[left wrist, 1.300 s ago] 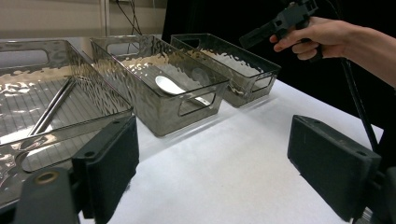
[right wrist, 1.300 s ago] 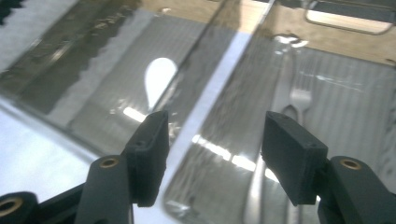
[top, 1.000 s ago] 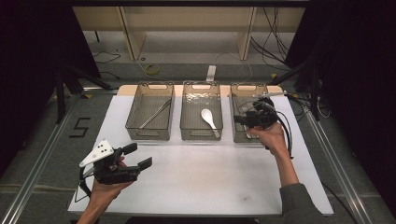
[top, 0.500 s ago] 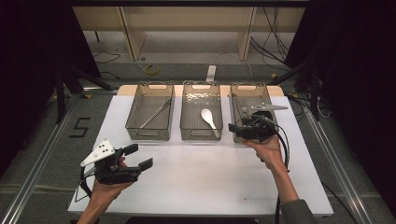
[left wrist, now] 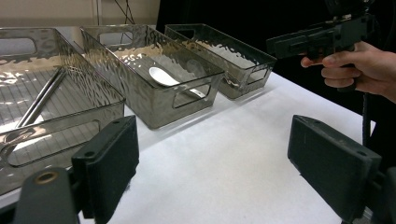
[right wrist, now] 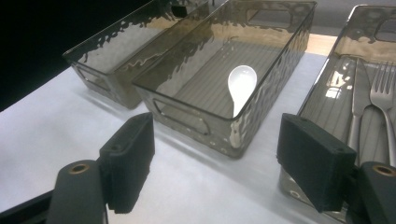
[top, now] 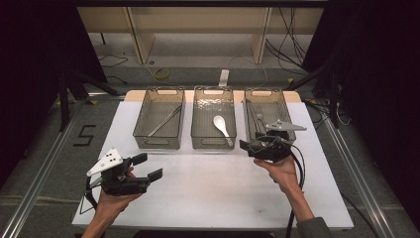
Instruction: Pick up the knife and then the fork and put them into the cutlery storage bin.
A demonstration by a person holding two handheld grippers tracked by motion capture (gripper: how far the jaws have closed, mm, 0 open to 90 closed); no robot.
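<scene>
Three smoky clear bins stand in a row on the white table (top: 213,193). The left bin (top: 159,144) holds metal chopsticks (top: 166,121). A white spoon (top: 221,125) (right wrist: 240,84) lies in the middle bin (top: 214,145). In the right bin (top: 262,92) lie a knife (right wrist: 357,107) and a fork (right wrist: 383,93). My right gripper (top: 246,148) (right wrist: 219,149) hovers just before that bin's near left corner. Its jaws have just been opening and nothing is between them. My left gripper (top: 147,166) (left wrist: 212,140) is held open and empty at the near left of the table.
Dark floor, a metal rail and cables surround the table. A wooden shelf frame (top: 198,29) stands behind the bins. The right gripper's black cable (top: 297,198) trails along the forearm. White table surface stretches between the two hands.
My right gripper has drawn back from over the right bin toward the near side, a little lower, with its jaws wider apart. The left gripper has stayed put.
</scene>
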